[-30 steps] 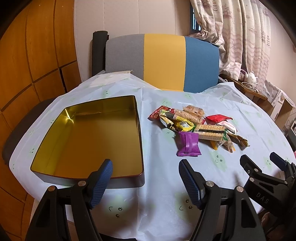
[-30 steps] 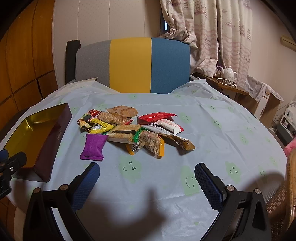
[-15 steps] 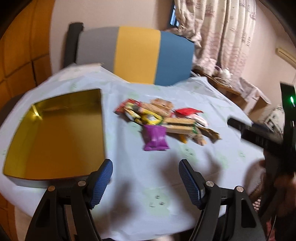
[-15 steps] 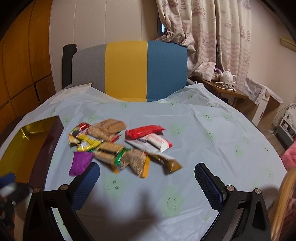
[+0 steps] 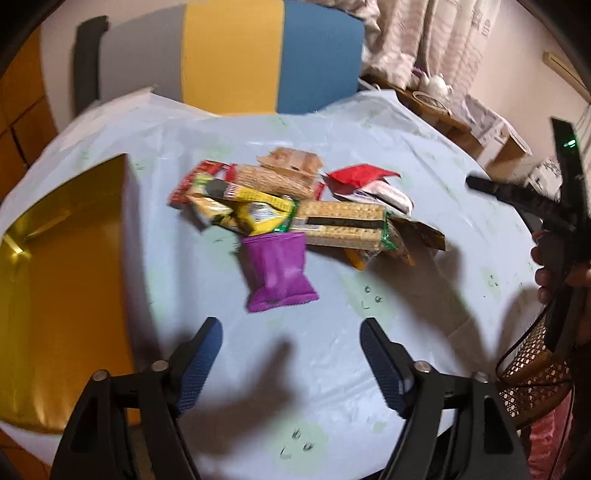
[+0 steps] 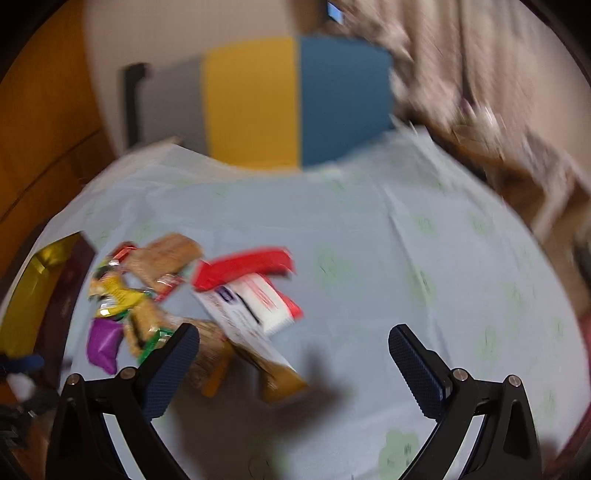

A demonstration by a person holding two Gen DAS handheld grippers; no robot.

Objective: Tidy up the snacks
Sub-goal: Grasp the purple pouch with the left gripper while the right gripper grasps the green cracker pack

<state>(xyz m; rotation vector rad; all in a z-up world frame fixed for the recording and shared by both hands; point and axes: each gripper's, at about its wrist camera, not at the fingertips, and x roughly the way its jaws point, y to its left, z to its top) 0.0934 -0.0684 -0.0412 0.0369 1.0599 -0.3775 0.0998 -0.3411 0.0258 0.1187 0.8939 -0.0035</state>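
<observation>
both grippers, left gripper (image 5: pixel 290 360) and right gripper (image 6: pixel 293 363), spread wide, empty. loose heap of wrapped snacks (image 5: pixel 295 218) lies just right of gold rectangular tin (image 5: pixel 62 266). risk: overlapped wrappers, so a grab at purple foil pouch (image 5: pixel 277 273) may drag neighbours.

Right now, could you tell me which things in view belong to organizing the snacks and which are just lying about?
For the job: snack pile, purple packet, gold tin, left gripper, right gripper.
Just lying about: striped chair, teapot, curtain.
</observation>
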